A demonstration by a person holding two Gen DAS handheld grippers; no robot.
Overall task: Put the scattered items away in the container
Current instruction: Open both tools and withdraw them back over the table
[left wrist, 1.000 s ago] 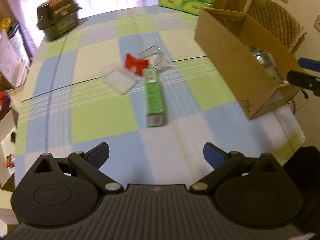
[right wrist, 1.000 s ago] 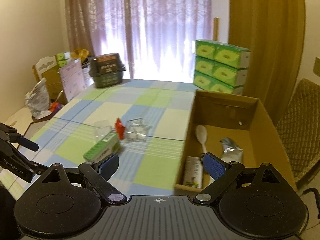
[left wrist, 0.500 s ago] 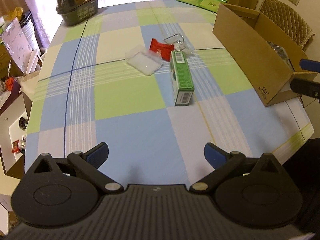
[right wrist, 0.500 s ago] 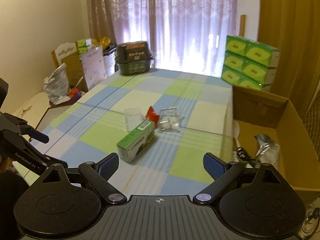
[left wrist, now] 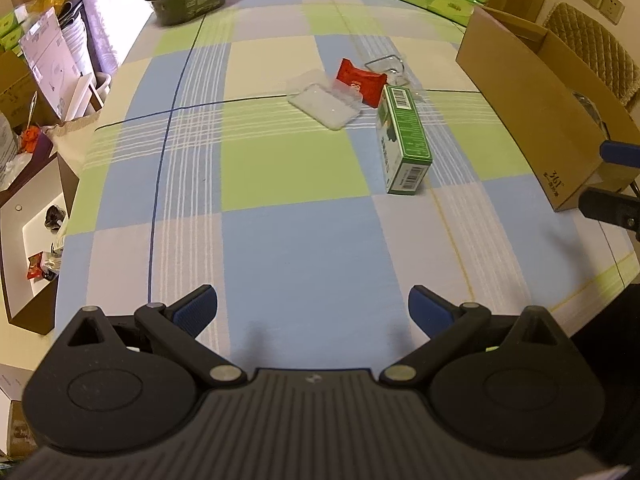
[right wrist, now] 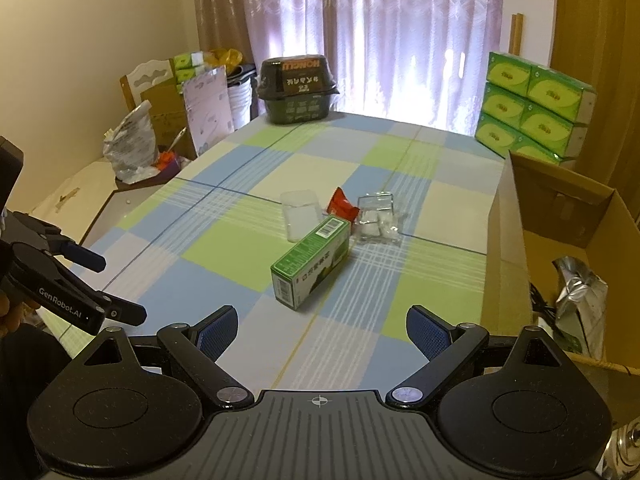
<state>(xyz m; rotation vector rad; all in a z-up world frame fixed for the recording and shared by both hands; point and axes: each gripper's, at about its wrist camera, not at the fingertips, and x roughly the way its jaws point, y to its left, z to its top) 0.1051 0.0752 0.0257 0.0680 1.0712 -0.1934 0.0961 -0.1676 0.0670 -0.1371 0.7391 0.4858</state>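
Cardboard walls of the box (right wrist: 560,216) have slid to the right edge of the right wrist view over the last second, and the green carton (right wrist: 310,266) now sits centred ahead of the right gripper (right wrist: 322,334), so a fresh pickup looks likely. Both the right gripper and the left gripper (left wrist: 313,306) have fingers spread apart, empty. Just beyond the carton lie a red packet (right wrist: 342,209), a clear lid (right wrist: 300,216) and a clear tray (right wrist: 376,216). Inside the box a silver pouch (right wrist: 578,300) shows; the rest is hidden.
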